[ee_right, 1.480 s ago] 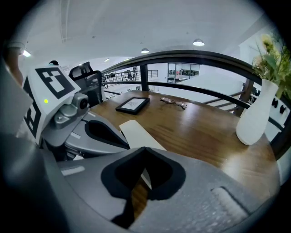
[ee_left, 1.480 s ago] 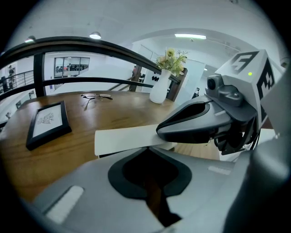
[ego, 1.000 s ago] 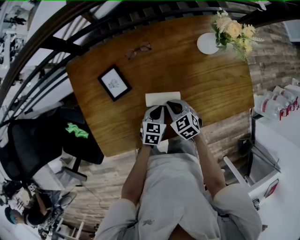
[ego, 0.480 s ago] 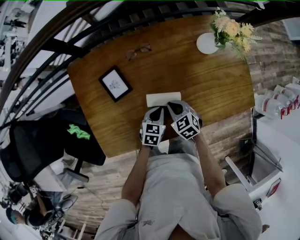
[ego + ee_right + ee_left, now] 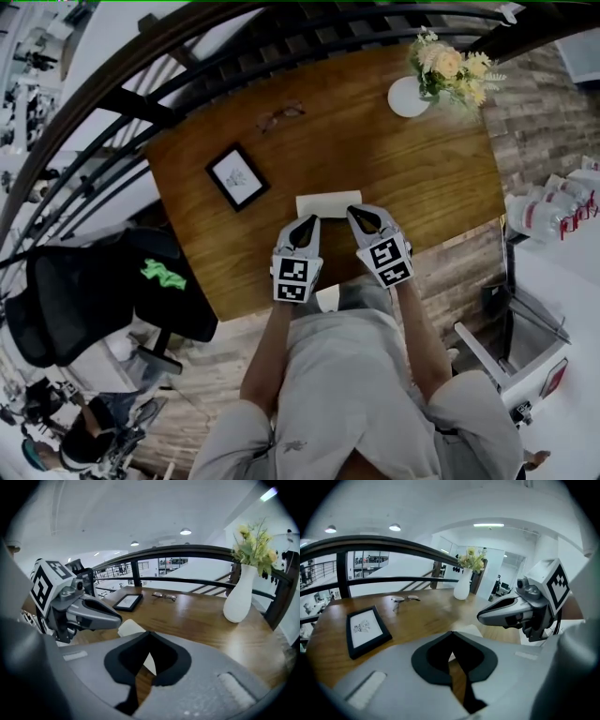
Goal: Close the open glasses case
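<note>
on table (image 5: 422,178): one glasses case (image 5: 328,203), one frame (image 5: 237,177), one vase (image 5: 407,97); left tongs (image 5: 307,221), right tongs (image 5: 357,214) closed, empty.

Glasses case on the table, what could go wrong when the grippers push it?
The glasses case lies loose on the smooth table, so a one-sided push might slide it instead of closing it. The left gripper and right gripper are both shut and pointed; a tip could slip off the case.

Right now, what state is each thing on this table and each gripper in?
glasses case: appears closed, lying flat
glasses: lying outside the case
picture frame: flat, face up
vase: upright, holding flowers
left gripper: shut, empty
right gripper: shut, empty
</note>
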`<state>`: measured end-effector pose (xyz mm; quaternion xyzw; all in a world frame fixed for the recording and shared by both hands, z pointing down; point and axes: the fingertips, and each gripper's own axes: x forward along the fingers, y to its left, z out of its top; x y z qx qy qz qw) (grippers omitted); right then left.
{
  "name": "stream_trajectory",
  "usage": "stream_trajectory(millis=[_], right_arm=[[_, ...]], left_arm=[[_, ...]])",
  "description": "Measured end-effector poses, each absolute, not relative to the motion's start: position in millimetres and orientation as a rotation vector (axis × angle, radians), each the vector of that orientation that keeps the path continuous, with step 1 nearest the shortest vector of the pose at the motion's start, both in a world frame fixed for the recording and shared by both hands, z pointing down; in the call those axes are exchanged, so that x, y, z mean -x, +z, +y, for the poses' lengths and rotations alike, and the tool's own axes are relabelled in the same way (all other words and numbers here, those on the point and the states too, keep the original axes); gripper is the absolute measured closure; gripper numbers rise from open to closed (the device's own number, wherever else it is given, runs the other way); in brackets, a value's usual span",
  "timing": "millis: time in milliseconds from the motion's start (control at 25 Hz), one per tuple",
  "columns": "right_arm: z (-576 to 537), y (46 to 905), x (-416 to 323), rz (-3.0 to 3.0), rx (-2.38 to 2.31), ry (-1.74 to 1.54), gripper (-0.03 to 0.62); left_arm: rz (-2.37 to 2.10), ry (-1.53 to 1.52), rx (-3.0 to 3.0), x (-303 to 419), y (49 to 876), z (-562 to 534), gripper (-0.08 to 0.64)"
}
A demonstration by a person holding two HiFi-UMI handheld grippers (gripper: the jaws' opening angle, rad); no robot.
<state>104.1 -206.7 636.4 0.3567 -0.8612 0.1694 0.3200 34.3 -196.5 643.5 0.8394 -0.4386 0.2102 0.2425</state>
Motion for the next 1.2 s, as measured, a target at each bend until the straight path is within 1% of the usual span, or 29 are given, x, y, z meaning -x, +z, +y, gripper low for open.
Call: stream_trajectory(millis=[320,560,1200], right_arm=[[-213.4,560.1,-105.6,-2.414,-1.127,0.363,0.591],[-204.5,532.4,-107.9,-2.422,-1.199,0.306,0.591],[-161.9,499.0,-92.4,-2.398,-1.33,0.213,0.591]], left_arm=[[-1.307,0.461,-2.44,-11.6,575.2,-213.3,0.54],[-1.351,0.415,-2.542,-3.0,536.3,-210.2,0.54],[-1.295,0.351,-2.659,12.8,507.0,-173.9,0.54]])
